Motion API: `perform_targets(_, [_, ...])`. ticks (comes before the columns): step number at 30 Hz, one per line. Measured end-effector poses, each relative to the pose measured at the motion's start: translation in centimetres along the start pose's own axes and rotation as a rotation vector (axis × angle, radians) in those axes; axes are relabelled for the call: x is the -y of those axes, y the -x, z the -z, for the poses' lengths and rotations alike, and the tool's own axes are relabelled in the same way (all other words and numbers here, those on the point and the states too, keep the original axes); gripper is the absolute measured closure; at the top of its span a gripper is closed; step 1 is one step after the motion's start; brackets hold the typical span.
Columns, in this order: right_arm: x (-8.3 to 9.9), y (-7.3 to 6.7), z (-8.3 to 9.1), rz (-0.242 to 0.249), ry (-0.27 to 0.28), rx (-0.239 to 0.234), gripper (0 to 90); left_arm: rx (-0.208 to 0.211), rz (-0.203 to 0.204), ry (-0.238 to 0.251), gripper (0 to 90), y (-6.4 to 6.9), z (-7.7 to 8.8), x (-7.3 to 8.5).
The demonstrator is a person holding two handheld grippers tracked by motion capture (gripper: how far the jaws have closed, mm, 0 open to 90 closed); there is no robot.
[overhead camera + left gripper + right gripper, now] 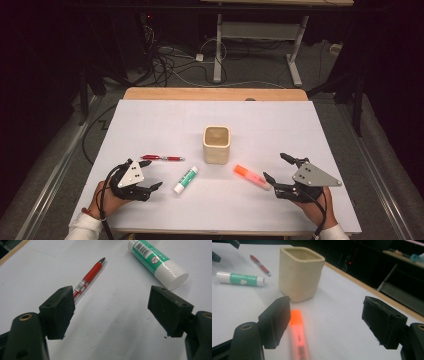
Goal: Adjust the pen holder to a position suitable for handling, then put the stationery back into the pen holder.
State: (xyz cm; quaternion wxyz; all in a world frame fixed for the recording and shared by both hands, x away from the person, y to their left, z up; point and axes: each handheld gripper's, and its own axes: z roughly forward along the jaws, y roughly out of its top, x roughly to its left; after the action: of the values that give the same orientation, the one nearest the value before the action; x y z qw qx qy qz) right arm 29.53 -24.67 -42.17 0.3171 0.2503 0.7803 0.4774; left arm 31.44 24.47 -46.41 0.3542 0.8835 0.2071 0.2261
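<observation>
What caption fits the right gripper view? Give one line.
Open right gripper nears an orange highlighter before a cream cup.

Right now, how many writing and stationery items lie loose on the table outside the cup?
3: a red pen at the left, a glue stick beside it, an orange highlighter right of the cream cup.

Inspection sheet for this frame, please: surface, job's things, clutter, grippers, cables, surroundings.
Surface: white sheet over a wooden table.
Job's things: orange highlighter lying flat by the right gripper; beige cup upright at centre.
Clutter: red pen and glue stick lying flat, apart.
Grippers: right gripper open, nothing between the jaws; left gripper open, empty.
Cables: one trails from each gripper; a tangle on the floor.
Surroundings: dark room, desk frame behind.
</observation>
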Motion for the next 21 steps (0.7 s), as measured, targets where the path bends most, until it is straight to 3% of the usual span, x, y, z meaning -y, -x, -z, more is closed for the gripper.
perform_targets(11, [3.7, -0.6, 2.5, -0.046, -0.075, 0.01, 20.8, 0.022, -0.016, -0.052, 21.4, -0.9, -0.1, -0.6])
perform_targets(18, [4.6, -1.0, 2.4, -0.035, -0.119, -0.008, 20.8, 0.041, -0.069, -0.185, 23.5, -2.0, -0.9, -2.1])
perform_targets(21, [4.6, -1.2, 2.1, -0.037, -0.126, -0.023, 20.9, 0.082, -0.083, -0.237, 23.5, -2.9, -1.2, -3.2])
